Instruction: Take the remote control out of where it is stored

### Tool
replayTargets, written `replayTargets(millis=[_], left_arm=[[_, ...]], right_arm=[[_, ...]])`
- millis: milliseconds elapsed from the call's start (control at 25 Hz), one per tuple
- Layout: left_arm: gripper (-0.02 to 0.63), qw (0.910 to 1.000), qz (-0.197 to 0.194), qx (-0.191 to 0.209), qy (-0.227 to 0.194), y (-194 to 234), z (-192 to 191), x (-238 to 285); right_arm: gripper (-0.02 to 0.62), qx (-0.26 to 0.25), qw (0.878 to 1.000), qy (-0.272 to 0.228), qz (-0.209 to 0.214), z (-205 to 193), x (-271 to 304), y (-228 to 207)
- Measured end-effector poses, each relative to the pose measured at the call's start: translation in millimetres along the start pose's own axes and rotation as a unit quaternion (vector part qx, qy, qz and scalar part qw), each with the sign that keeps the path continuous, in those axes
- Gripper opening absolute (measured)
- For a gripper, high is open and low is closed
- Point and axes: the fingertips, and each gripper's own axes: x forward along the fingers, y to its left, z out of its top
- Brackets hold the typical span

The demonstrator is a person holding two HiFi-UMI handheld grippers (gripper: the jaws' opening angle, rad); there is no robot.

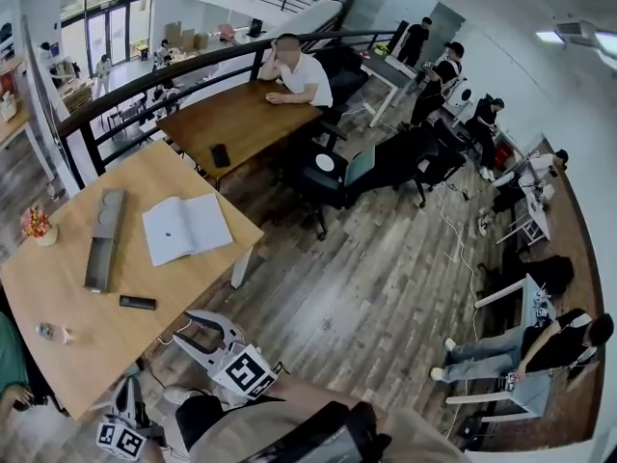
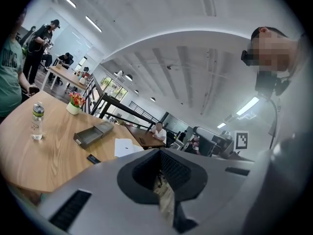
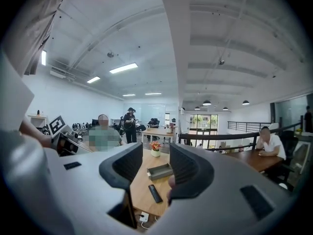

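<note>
- I am holding my left tongs (image 2: 159, 155) low by my body, off the near edge of the table (image 1: 58, 287). Their tips are pressing together with nothing between them.
- I am holding my right tongs (image 3: 155, 153) a little further out, over the wooden floor beside the table's edge. Their jaws are standing wide apart and gripping nothing.
- The remote control (image 1: 137, 302) is lying flat on the bare tabletop, near the edge that faces me. It is well apart from both tongs and touching neither.
- From my right tongs' view the remote is showing in the gap between the jaws, out beyond them. From my left tongs' view it is sitting off to the left of the closed tips.
- Just past the remote, the long grey tray (image 1: 104, 239) is lying on the table. The remote is outside it, near its closer end.
- Beside the tray, an open white notebook (image 1: 186, 228) is lying flat.
- A clear bottle (image 2: 37, 120) is standing upright toward the table's left side.
- A small pot of flowers (image 1: 37, 225) is sitting at the far left edge.
- Further off, a person (image 1: 297, 70) is sitting at a second wooden table (image 1: 241, 119), leaning on it beside a dark railing (image 1: 145, 80).
</note>
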Motion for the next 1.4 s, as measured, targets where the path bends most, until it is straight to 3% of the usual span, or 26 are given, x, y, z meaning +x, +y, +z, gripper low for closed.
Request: replayTargets(millis=[200, 400, 480, 560, 800, 1080, 1400], left_arm=[[0.005, 0.9998, -0.003, 0.013, 0.014, -29.0, -27.0, 13.4], [0.005, 0.9993, 0.002, 0.035, 0.016, -38.6, -24.7, 22.0], [0.005, 0.9987, 0.010, 0.047, 0.015, -42.9, -20.5, 21.1], [0.005, 0.9983, 0.019, 0.055, 0.010, -47.6, -16.1, 16.8], [0.005, 0.9991, 0.016, 0.031, 0.023, -44.4, -31.2, 6.2], [0.005, 0.9981, 0.007, 0.052, 0.033, -53.1, -21.1, 11.5], [0.005, 0.9986, -0.001, 0.032, 0.042, -67.4, -47.3, 9.3]], right_arm=[[0.179, 0.027, 1.000, 0.012, -0.006, -22.9, -40.6, -13.6], [0.178, 0.047, 0.998, 0.033, -0.013, -46.1, -49.7, -23.6], [0.114, 0.031, 0.998, 0.054, -0.017, -55.9, -50.7, -25.2], [0.106, 0.026, 0.998, 0.061, -0.013, -59.0, -50.2, -24.1], [0.097, 0.028, 0.998, 0.049, -0.015, -49.1, -48.6, -26.2], [0.096, 0.042, 0.997, 0.054, -0.029, -52.8, -49.6, -33.5], [0.089, 0.041, 0.998, 0.051, -0.012, -52.2, -57.7, -21.8]])
